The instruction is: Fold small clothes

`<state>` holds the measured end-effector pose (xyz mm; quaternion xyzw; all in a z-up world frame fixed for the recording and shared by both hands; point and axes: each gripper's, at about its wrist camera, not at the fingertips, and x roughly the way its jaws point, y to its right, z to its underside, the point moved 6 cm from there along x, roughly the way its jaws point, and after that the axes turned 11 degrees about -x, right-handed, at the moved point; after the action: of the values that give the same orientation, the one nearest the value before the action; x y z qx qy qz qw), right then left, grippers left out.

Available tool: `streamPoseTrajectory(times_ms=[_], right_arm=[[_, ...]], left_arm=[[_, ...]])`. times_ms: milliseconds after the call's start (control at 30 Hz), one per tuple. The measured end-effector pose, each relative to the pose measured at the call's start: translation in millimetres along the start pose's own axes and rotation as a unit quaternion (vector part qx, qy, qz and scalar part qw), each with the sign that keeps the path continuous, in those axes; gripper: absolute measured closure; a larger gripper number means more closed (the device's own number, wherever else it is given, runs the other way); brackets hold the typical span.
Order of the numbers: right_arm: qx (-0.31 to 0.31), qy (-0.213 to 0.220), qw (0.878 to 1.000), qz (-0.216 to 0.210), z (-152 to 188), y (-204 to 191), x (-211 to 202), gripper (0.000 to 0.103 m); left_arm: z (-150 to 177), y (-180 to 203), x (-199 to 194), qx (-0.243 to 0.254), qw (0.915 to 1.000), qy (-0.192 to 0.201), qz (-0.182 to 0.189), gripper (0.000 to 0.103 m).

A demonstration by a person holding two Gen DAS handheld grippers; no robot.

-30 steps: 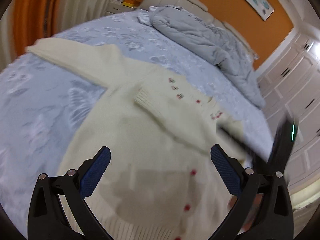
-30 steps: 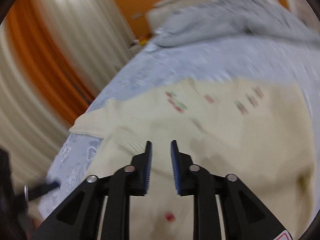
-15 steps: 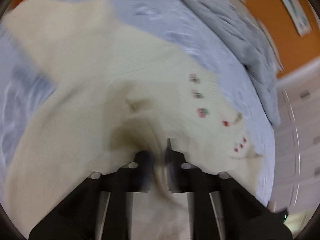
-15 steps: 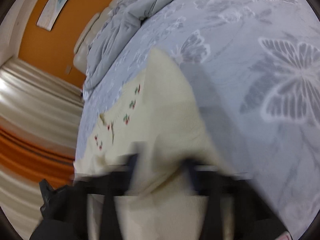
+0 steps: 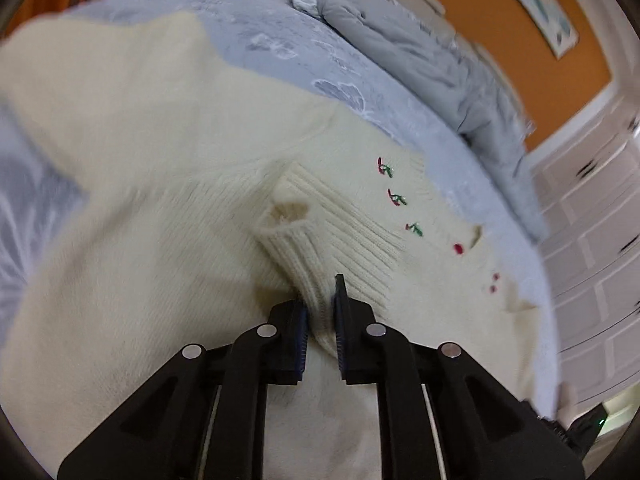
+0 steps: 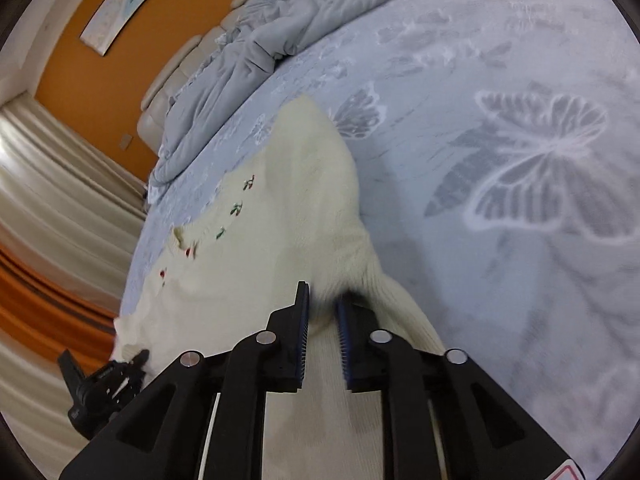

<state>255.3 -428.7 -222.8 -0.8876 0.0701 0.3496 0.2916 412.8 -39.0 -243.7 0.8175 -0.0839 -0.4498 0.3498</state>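
A cream knit cardigan (image 5: 160, 200) with red buttons and small embroidered cherries lies spread on the bed. One sleeve is folded across its front, and my left gripper (image 5: 320, 300) is shut on the ribbed cuff (image 5: 332, 232) of that sleeve. In the right wrist view the cardigan (image 6: 280, 260) runs away from me. My right gripper (image 6: 323, 296) has a fold of knit by the cardigan's ribbed edge (image 6: 404, 304) pinched between its pads, and its jaws are opening slightly. The left gripper (image 6: 120, 368) shows at the lower left there, at the cardigan's far edge.
The bed cover (image 6: 520, 160) is pale blue with butterfly patterns. A crumpled grey quilt (image 5: 420, 60) is heaped by the padded headboard (image 6: 168, 92). White wardrobe doors (image 5: 592, 220) stand on the right, and curtains (image 6: 60, 200) hang along the bed's other side.
My left jaws went from wide open to shut on the sleeve cuff. Both grippers came down onto the cardigan, and the right one rolled and took a fold of knit.
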Motion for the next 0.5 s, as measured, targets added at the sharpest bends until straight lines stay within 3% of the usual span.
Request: streamPoseTrajectory(times_ms=[67,133,300,333,367,400,500], right_arm=[[-0.026,0.043,0.998,0.028,-5.6,-4.2,-27.1,0.086],[-0.039,0.069,0.997,0.014,-24.4,-12.9,-32.8,0.086],[-0.100,0.013,0.994,-0.028,-72.4,-45.0,35.5,0.087],[-0.109,-0.004,0.994,-0.018,-77.4,-44.6,53.1,0.087],[-0.114,-0.029,0.993,0.015,-80.0,-33.4,74.2,0.102],[-0.110,-0.046,0.991,0.059,-80.2,-13.9,87.6,0.103],[-0.038,-0.016,0.997,0.068,-84.9,14.9,81.5,0.103]], left_arm=[[1.2,-0.8,-0.2,0.002,0.9999,0.010,0.010,0.091],[5.5,-1.7,-1.8,0.008,0.9995,0.025,0.015,0.091],[3.3,-5.4,-1.4,0.001,0.9991,0.030,0.030,0.091],[3.0,-6.6,0.2,0.000,0.9989,0.031,0.034,0.091],[1.5,-9.2,-0.1,-0.001,0.9988,0.031,0.037,0.091],[1.7,-10.9,-0.2,0.000,0.9986,0.033,0.041,0.090],[0.4,-13.4,1.7,0.003,0.9983,0.037,0.046,0.090]])
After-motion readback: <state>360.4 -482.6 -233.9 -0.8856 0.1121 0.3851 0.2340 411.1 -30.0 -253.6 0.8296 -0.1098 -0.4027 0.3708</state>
